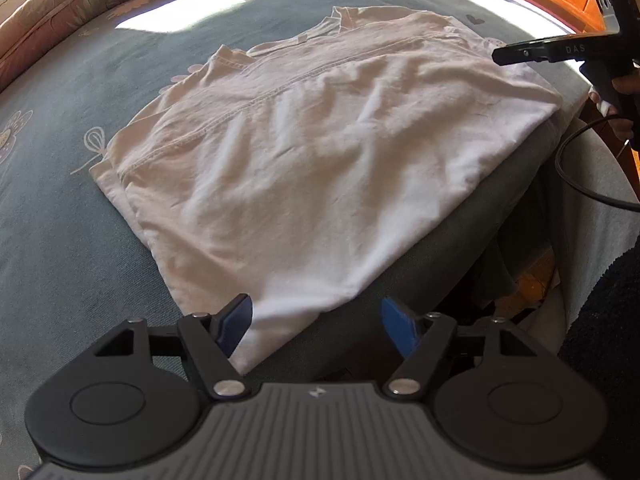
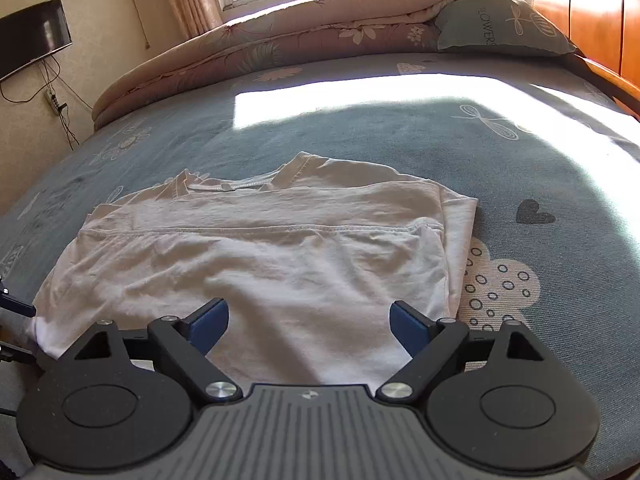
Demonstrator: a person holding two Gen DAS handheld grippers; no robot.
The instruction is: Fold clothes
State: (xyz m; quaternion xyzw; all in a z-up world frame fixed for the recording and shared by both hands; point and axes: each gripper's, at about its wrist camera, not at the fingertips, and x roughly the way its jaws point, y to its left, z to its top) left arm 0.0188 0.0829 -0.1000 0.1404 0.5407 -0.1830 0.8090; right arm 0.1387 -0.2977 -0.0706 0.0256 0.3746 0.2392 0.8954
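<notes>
The folded shirt (image 2: 256, 264) occupies the near part of the bed sheet (image 2: 400, 136). Beyond it, the sheet lies open to the far side, bounded there by a rolled quilt (image 2: 280, 40), a pillow (image 2: 500, 24) and, at far right, the wooden headboard (image 2: 592, 20).

Pale pink-white T-shirt (image 2: 256, 264), plain, with matching stitched hem lines. Grey-blue bedsheet (image 2: 360, 136) printed with white dragonflies, flowers, a spotted cream cloud and a dark heart. Dusty-pink quilt (image 2: 248, 52) with cream floral print. Grey-green pillow (image 2: 504, 24) bearing white dragonfly and dark lettering. Orange-brown wooden headboard (image 2: 580, 12). Black grippers, left gripper (image 1: 316, 322) and right gripper (image 2: 308, 322), with blue pads.
</notes>
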